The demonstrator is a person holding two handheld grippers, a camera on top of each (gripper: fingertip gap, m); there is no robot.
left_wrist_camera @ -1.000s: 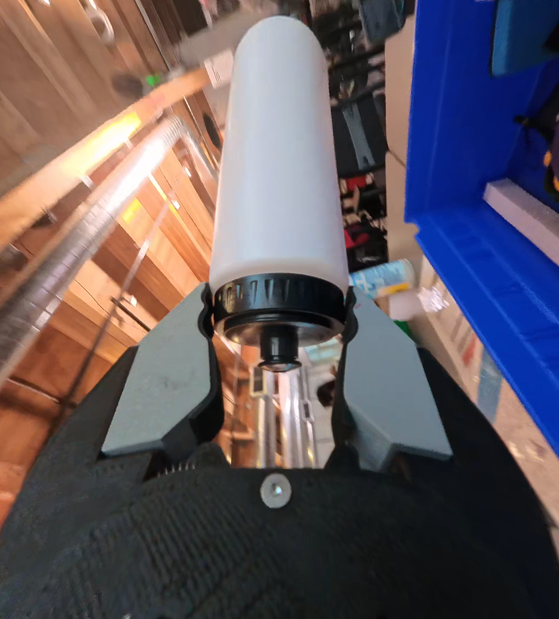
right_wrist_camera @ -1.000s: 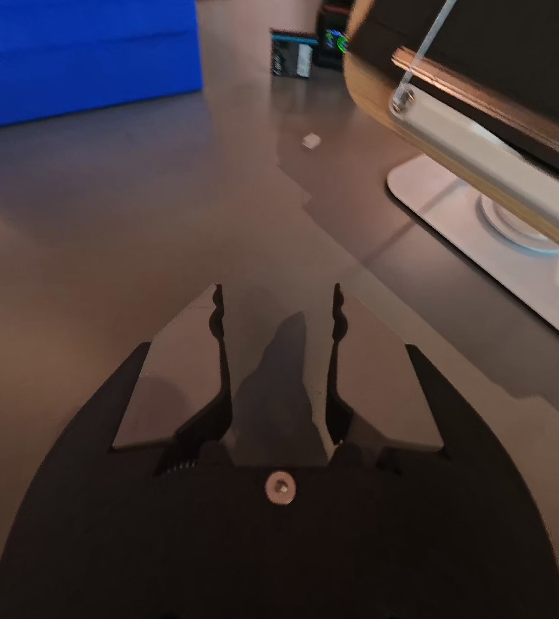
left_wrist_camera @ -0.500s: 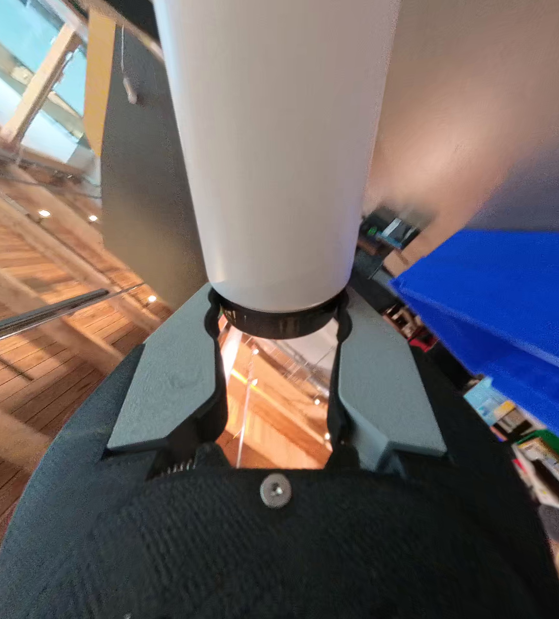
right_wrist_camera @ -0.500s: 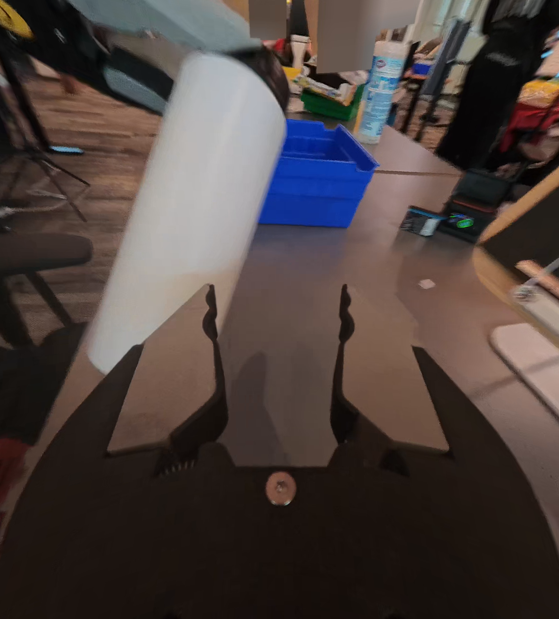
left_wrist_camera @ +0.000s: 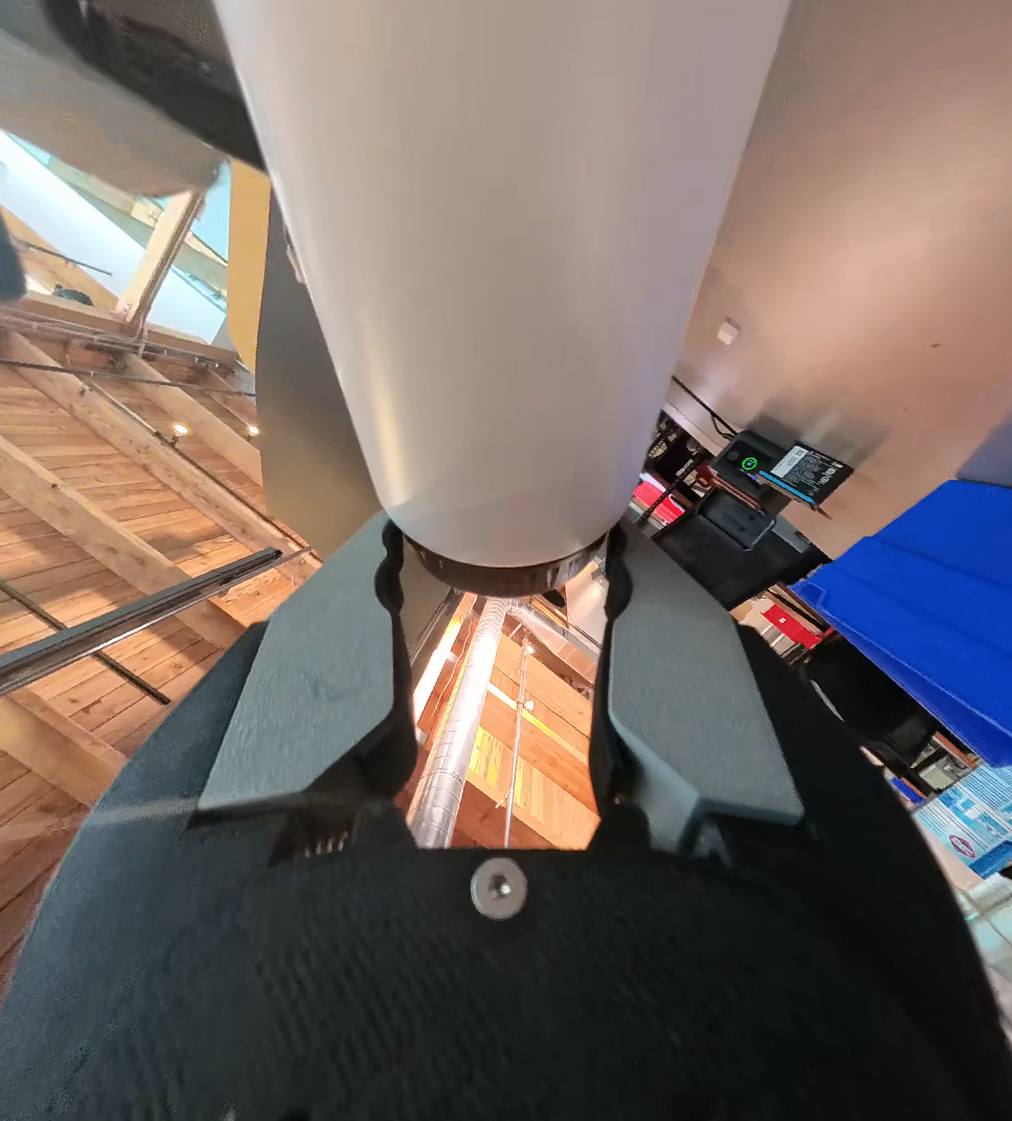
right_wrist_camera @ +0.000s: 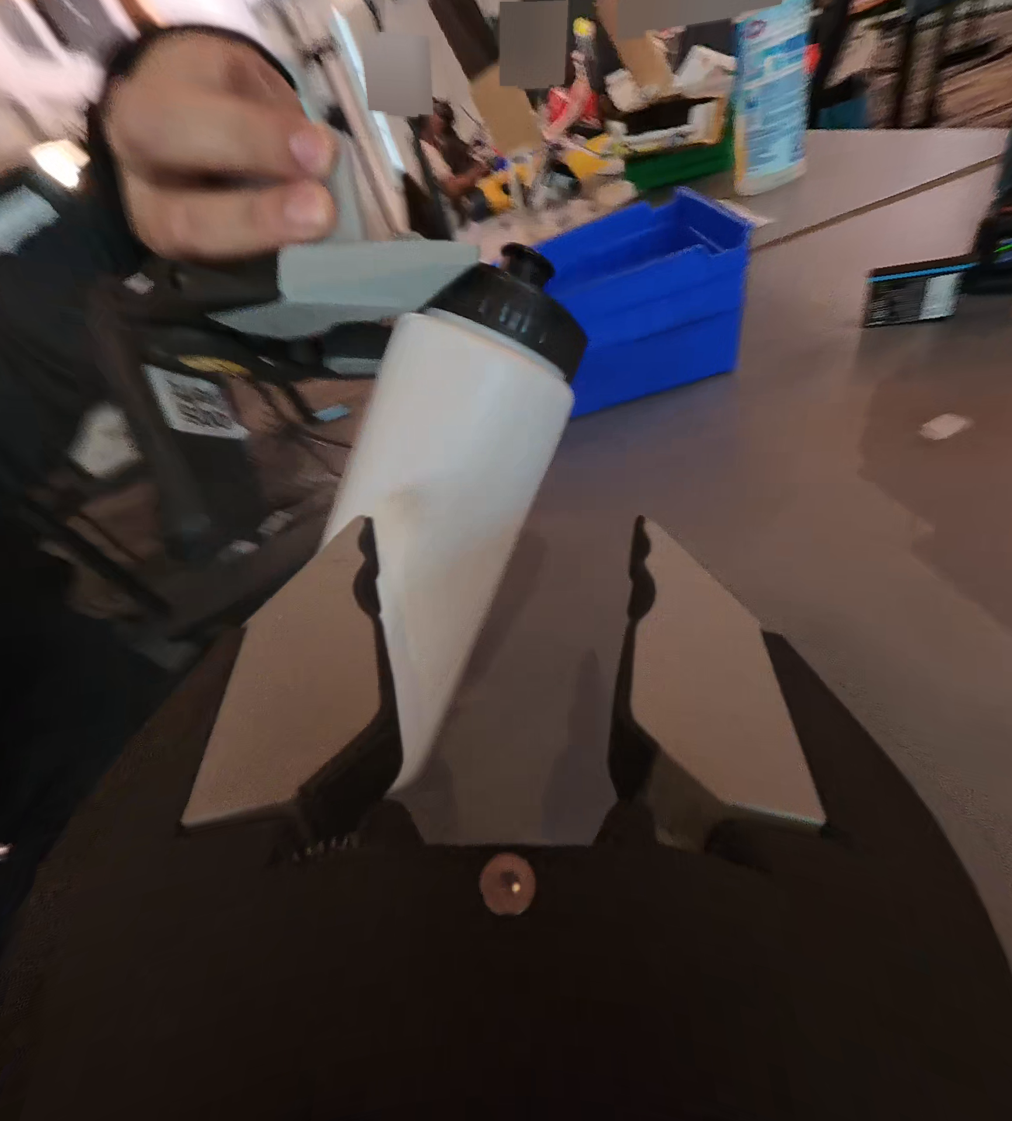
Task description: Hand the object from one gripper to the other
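From the right wrist view, a smooth grey-brown table [right_wrist_camera: 825, 546] runs away from the right gripper [right_wrist_camera: 503, 546] toward twelve o'clock, with a small white scrap [right_wrist_camera: 945, 426] lying on it at about two o'clock. Farther out, at one o'clock, a blue bin [right_wrist_camera: 661, 340] sits on the table, and beyond it to the right a dark box with a pale label [right_wrist_camera: 910, 298] stands near the edge of the frame. A tall white and blue canister [right_wrist_camera: 770, 97] stands at the far end at one o'clock, among blurred clutter and shelving. At ten o'clock a person's hand [right_wrist_camera: 218, 151] grips the left gripper [right_wrist_camera: 370, 285], whose grey fingers reach in from the left. From the left wrist view the room appears tilted: wooden planks and beams [left_wrist_camera: 97, 546] fill the eight to ten o'clock side, a silver duct [left_wrist_camera: 461, 728] shows between the fingers, and the blue bin [left_wrist_camera: 946, 606] and the dark box [left_wrist_camera: 800, 470] lie at three o'clock. The left gripper [left_wrist_camera: 500, 552] is closed narrowly on the black cap of the white bottle [left_wrist_camera: 491, 273], which stretches away toward twelve o'clock. In the right wrist view the bottle [right_wrist_camera: 448, 485] slants from its cap at twelve o'clock down to its base between the right gripper's fingers, lying against the left finger [right_wrist_camera: 309, 667] with clear space to the other one; that gripper stands wide and holds nothing.
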